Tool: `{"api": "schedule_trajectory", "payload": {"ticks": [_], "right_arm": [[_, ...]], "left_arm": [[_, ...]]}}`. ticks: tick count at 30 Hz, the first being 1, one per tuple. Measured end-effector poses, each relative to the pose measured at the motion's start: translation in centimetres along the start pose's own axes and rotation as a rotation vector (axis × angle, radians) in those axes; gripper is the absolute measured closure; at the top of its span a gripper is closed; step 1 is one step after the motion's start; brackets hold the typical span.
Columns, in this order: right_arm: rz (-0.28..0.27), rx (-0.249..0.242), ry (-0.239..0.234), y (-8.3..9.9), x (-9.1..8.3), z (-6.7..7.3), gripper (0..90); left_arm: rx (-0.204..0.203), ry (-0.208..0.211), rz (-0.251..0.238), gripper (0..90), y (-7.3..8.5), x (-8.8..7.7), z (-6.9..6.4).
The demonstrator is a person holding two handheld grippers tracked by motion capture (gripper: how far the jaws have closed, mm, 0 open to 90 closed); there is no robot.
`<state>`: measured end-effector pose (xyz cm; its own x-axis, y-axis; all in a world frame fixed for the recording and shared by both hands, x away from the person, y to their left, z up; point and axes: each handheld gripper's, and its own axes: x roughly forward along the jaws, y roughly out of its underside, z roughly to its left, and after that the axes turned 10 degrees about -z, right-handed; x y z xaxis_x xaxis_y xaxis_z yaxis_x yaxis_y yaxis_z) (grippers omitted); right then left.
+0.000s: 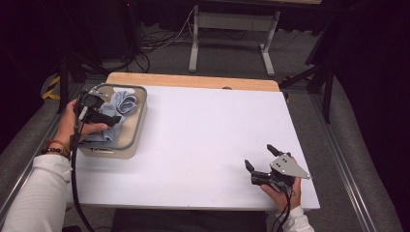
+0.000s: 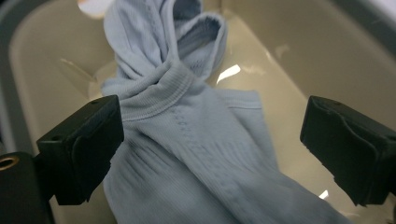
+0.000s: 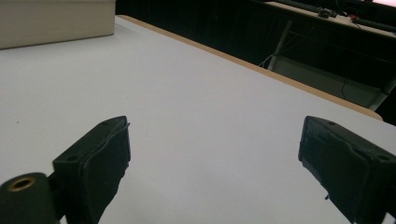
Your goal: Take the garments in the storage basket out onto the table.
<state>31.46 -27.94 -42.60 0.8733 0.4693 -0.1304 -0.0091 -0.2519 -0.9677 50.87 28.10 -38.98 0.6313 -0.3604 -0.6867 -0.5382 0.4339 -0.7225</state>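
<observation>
A light blue sock (image 1: 121,105) (image 2: 187,126) lies bunched and twisted inside a beige tub (image 1: 137,125) at the table's left side. My left gripper (image 1: 115,119) (image 2: 212,140) hangs over the tub, open, its jaws on either side of the sock without closing on it. Near the front right corner of the white table (image 1: 203,130), my right gripper (image 1: 261,157) (image 3: 212,158) stands open above bare surface with nothing between its jaws.
The tub (image 3: 56,21) appears far off in the right gripper view. A wooden strip (image 1: 193,80) runs along the table's far edge. Beyond it stand a white table frame (image 1: 232,29) and cables on the floor. Dark stands flank both sides.
</observation>
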Motion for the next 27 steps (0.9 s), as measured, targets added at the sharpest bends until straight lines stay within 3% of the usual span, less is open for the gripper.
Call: {"api": "schedule_trajectory", "payload": {"ticks": [6,10,12,15,18,23,27], "right_arm": [[0.013,0.006,-0.008,0.2,0.2,0.0,9.8],[0.024,0.006,-0.014,0.2,0.3,0.0,9.8],[0.032,0.011,-0.021,0.3,0.4,0.1,9.8],[0.041,0.011,-0.032,0.4,0.5,0.1,9.9],[0.045,0.012,-0.042,0.4,0.6,0.1,9.9],[0.06,0.024,-0.056,0.6,0.7,0.0,10.6],[0.07,0.018,-0.06,0.6,0.8,0.1,11.1]], "left_arm": [[-0.032,-0.026,0.104,5.7,0.2,2.3,0.7],[-0.023,-0.05,0.164,4.9,0.2,3.0,0.6],[-0.025,-0.073,0.216,5.1,0.3,3.6,0.6],[0.005,-0.11,0.299,10.0,0.4,4.7,0.2],[-0.015,-0.1,0.309,14.5,0.4,4.8,0.4],[0.002,-0.109,0.321,34.2,0.3,4.5,0.4],[0.001,-0.124,0.295,54.7,0.2,3.9,0.5]]}}
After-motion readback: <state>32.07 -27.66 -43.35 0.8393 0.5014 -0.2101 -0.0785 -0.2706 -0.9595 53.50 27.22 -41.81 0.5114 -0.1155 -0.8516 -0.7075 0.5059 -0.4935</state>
